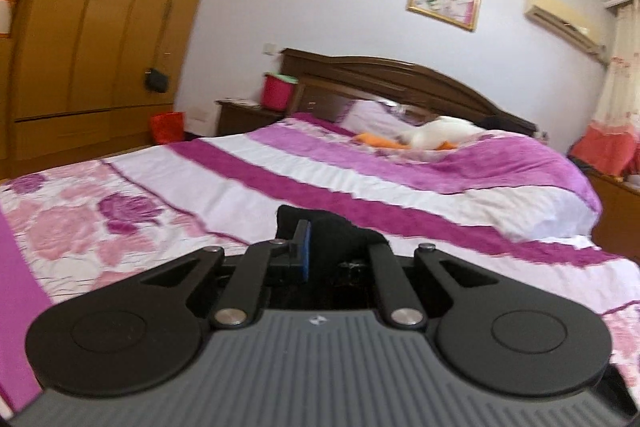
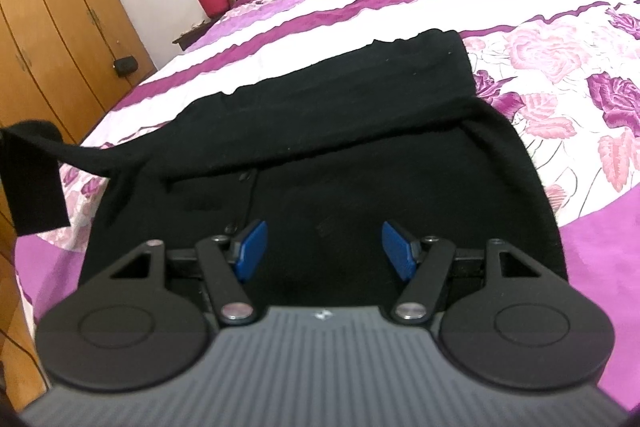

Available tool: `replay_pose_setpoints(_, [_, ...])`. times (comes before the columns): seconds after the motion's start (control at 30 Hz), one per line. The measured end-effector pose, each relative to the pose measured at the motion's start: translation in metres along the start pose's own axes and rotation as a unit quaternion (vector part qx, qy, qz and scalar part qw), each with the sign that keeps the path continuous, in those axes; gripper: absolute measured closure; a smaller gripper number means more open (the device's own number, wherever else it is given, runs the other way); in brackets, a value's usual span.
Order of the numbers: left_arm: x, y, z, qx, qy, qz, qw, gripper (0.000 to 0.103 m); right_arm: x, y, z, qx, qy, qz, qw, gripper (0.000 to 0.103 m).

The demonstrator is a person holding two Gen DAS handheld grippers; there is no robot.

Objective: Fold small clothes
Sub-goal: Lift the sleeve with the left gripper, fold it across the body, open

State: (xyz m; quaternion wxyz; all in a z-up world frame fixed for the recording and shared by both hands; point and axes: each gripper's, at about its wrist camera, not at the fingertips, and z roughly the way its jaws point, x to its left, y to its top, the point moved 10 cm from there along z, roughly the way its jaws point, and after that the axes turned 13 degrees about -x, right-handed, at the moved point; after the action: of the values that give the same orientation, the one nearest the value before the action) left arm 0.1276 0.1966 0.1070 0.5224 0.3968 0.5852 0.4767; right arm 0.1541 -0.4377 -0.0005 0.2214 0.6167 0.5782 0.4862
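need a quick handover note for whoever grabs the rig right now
Left gripper: shut on a corner of the black garment, raised off the bed.
Right gripper: open, over the garment's near part, holding nothing.
Garment: mostly spread on the bed; its far section lies folded over the near part.
Done: left corner picked up.
Left: likely carry that corner across, flatten, finish the fold.

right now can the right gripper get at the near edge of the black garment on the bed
Probably yes: the right gripper is open just above the black garment, nothing between them. The left gripper holds a far corner, out of the way.
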Motion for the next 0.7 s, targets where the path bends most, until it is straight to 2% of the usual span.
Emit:
replay_pose_setpoints(0.17, [-0.056, 0.002, 0.001, 0.013, -0.050, -0.009, 0.9986, 0.093, -0.007, 0.003, -0.001, -0.004, -0.002, 0.013, 1.000, 0.037])
replay_pose_setpoints(0.33, [-0.116, -0.017, 0.010, 0.037, -0.097, 0.004, 0.9946, 0.093, -0.015, 0.007, -0.003, -0.008, -0.003, 0.022, 1.000, 0.037])
replay_pose_setpoints(0.53, [-0.177, -0.075, 0.025, 0.103, -0.136, 0.034, 0.9847, 0.093, -0.028, 0.011, -0.001, -0.014, -0.014, 0.022, 1.000, 0.037])
replay_pose_setpoints(0.7, [-0.201, -0.127, 0.032, 0.162, -0.148, 0.082, 0.9720, 0.092, -0.040, 0.010, 0.004, -0.012, -0.024, 0.022, 0.999, 0.037])
